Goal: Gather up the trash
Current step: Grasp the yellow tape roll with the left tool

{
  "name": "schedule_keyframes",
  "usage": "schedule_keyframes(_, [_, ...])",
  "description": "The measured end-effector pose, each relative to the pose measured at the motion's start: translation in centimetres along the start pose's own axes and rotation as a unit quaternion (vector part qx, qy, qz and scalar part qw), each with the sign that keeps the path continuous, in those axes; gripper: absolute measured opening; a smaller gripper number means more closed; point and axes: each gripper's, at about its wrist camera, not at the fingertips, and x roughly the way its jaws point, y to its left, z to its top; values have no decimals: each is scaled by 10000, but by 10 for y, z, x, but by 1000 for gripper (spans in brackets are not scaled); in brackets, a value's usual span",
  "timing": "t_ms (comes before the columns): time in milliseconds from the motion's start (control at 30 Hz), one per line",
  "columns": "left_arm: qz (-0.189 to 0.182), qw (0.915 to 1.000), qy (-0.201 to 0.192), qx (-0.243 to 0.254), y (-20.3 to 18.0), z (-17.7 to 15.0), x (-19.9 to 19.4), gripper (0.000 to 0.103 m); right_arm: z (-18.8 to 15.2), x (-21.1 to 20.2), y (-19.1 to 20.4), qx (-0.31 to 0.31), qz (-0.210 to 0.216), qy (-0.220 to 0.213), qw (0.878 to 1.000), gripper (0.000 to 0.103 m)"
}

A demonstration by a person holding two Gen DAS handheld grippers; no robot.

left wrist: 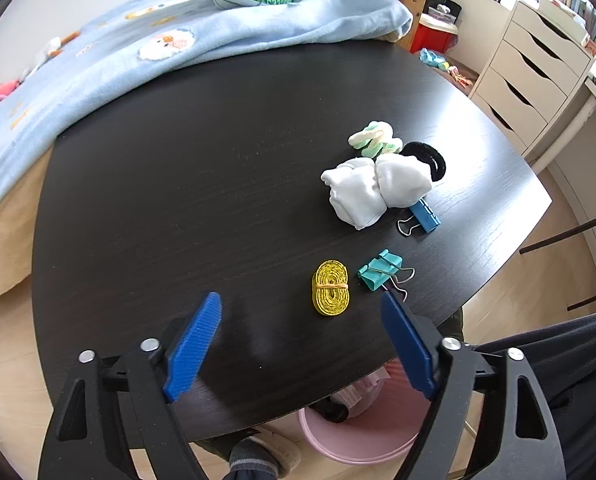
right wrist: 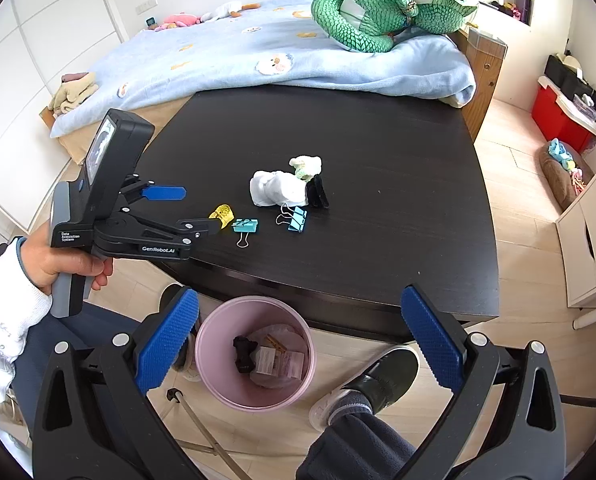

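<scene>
On the dark table point(left wrist: 218, 152) lie a yellow ribbon coil point(left wrist: 330, 288), a teal binder clip point(left wrist: 380, 270), a blue binder clip point(left wrist: 425, 214), a crumpled white tissue point(left wrist: 372, 190), a pale green wad point(left wrist: 376, 140) and a black round piece point(left wrist: 428, 158). My left gripper point(left wrist: 301, 322) is open, empty, just short of the yellow coil; it also shows in the right wrist view point(right wrist: 192, 206). My right gripper point(right wrist: 300, 332) is open and empty above the pink bin point(right wrist: 256, 352), which holds trash. The same items show on the table point(right wrist: 378, 184) in that view.
A bed with a blue blanket point(right wrist: 238, 60) and a green plush dragon point(right wrist: 378, 12) borders the table's far side. White drawers point(left wrist: 538, 64) stand to the right. The person's legs and shoes point(right wrist: 378, 376) are beside the bin. A chair frame point(left wrist: 570, 236) stands at right.
</scene>
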Motion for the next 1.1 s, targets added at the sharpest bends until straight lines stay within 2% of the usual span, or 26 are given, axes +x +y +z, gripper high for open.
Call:
schedule_keyframes(100, [-40, 10000, 19, -6, 0, 1, 4, 70, 0, 2, -1, 14, 0, 16, 10000, 99])
schedule_keyframes(333, [-110, 9999, 83, 24, -4, 1, 10, 44, 0, 5, -3, 27, -10, 42, 10000, 99])
schedule_keyframes(567, [-194, 9998, 69, 84, -7, 3, 12, 30, 2, 9, -2, 17, 11, 59, 10000, 99])
schedule_keyframes(633, [-216, 9997, 72, 101, -8, 3, 12, 21, 3, 11, -2, 14, 27, 62, 10000, 99])
schedule_keyframes(900, [-164, 9998, 22, 81, -10, 7, 9, 20, 11, 19, -2, -32, 39, 64, 10000, 99])
schedule_keyframes(1100, [-165, 9998, -138, 24, -7, 7, -9, 20, 25, 30, -10, -12, 42, 69, 10000, 99])
